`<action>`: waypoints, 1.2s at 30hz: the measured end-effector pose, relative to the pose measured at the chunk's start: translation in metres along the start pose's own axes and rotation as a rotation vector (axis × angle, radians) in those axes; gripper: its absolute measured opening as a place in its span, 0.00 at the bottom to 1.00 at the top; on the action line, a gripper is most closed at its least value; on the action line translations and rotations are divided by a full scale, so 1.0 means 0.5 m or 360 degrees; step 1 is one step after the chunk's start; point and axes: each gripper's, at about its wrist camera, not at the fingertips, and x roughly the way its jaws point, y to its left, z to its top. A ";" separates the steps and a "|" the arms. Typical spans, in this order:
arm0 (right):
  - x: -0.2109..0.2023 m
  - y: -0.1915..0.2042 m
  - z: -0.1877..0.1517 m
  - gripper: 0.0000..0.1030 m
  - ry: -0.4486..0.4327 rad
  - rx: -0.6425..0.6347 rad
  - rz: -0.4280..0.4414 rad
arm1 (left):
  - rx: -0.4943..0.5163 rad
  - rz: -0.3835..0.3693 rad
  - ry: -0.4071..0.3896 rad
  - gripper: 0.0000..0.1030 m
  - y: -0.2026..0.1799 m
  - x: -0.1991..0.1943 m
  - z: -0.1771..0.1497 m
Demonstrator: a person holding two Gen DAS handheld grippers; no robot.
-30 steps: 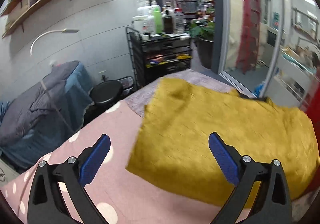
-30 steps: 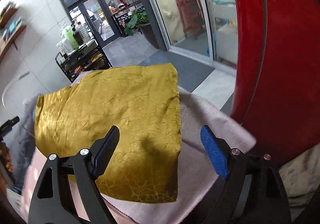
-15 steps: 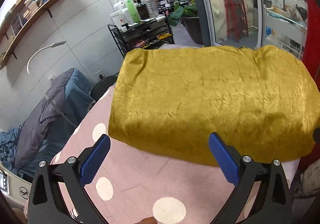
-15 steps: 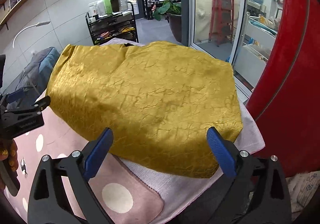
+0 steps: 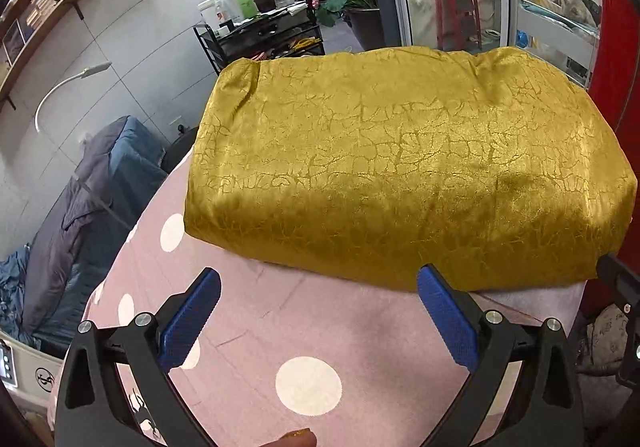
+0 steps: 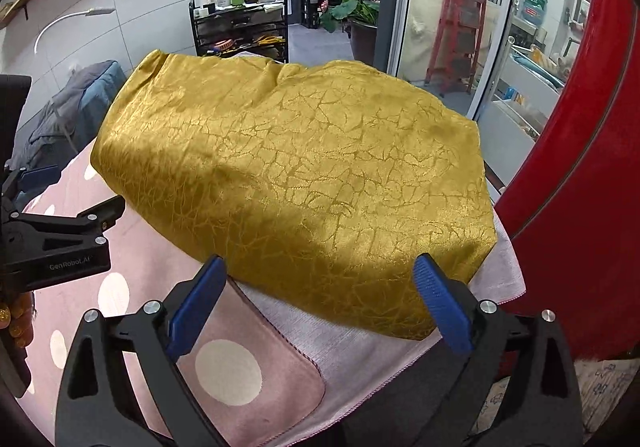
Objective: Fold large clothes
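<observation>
The mustard-yellow garment (image 5: 400, 167), a shiny cloth with a crackled woven pattern, lies folded into a thick, wide rectangle on the far part of a table. Its near edge is smooth and rounded, and its far edge is slightly bunched. It rests partly on a pink polka-dot cover (image 5: 280, 347) and, at its right end, on a pale pink towel (image 6: 320, 347) with a stitched red hem that lies over the cover and hangs off the table's corner. The left gripper (image 5: 320, 315) hovers over the cover just short of the garment's near edge, its blue-padded jaws spread wide with nothing between them; a fingertip of the person shows at the bottom rim of that view. The right gripper (image 6: 320, 299) sits at the garment's near right corner, jaws spread wide too, the pads just beside the cloth's edge without pinching it. In the right wrist view the left gripper's black body (image 6: 52, 243) shows at the left border. Behind the table stand a black cart (image 6: 240, 31) loaded with bottles, a white gooseneck lamp (image 5: 64, 87), grey and blue bedding (image 5: 80, 215), a potted plant (image 6: 356, 15), glass doors and a red ladder (image 6: 460, 7). A glossy red surface (image 6: 580, 167) rises at the right.
</observation>
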 end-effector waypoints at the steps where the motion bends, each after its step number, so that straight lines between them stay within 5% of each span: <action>1: 0.000 0.000 -0.002 0.91 0.0001 -0.0002 -0.0004 | 0.0010 0.0021 -0.0004 0.94 -0.001 0.000 -0.001; 36: -0.002 0.021 -0.008 0.91 0.0036 -0.0054 -0.0001 | 0.0014 -0.0022 0.0031 0.94 -0.016 0.000 -0.008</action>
